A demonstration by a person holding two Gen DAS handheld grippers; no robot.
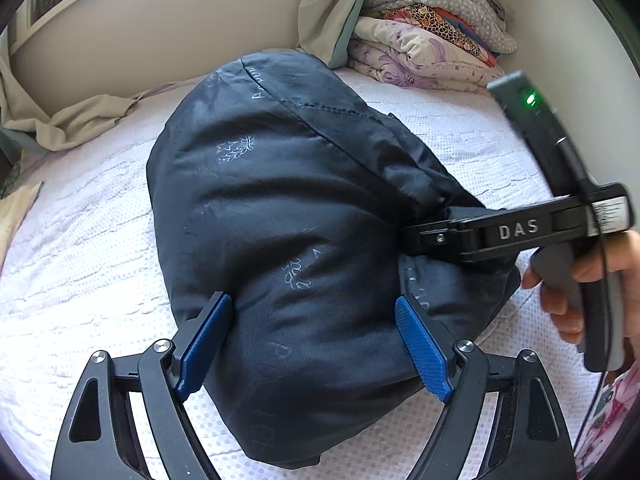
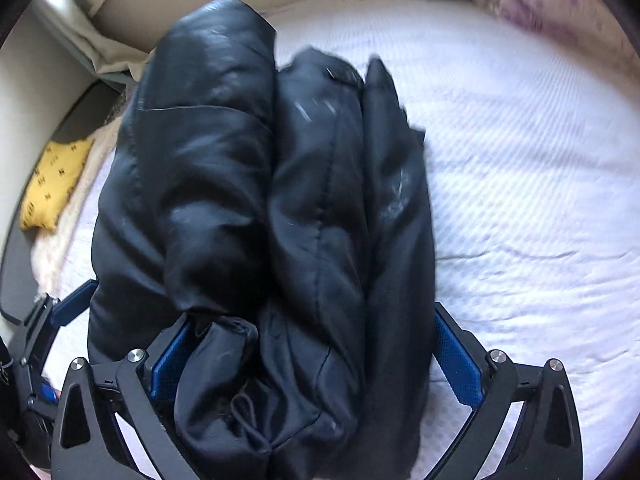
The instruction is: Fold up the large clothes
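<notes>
A dark navy padded jacket (image 1: 280,216) with pale embroidered motifs lies bundled in thick folds on a white textured bedspread (image 1: 80,264). My left gripper (image 1: 316,340) straddles the bundle's near end, its blue pads (image 1: 204,344) wide apart against the fabric on both sides. My right gripper (image 2: 312,360) holds the other end of the jacket (image 2: 248,200), with thick folds filling the space between its blue pads (image 2: 456,360). In the left wrist view the right gripper (image 1: 424,236) comes in from the right, its tips sunk in the fabric.
A stack of folded quilts and blankets (image 1: 428,36) sits at the bed's far right corner. A beige cloth (image 1: 68,120) lies crumpled at the far left by the wall. A yellow patterned cushion (image 2: 52,188) lies at the bed's left edge.
</notes>
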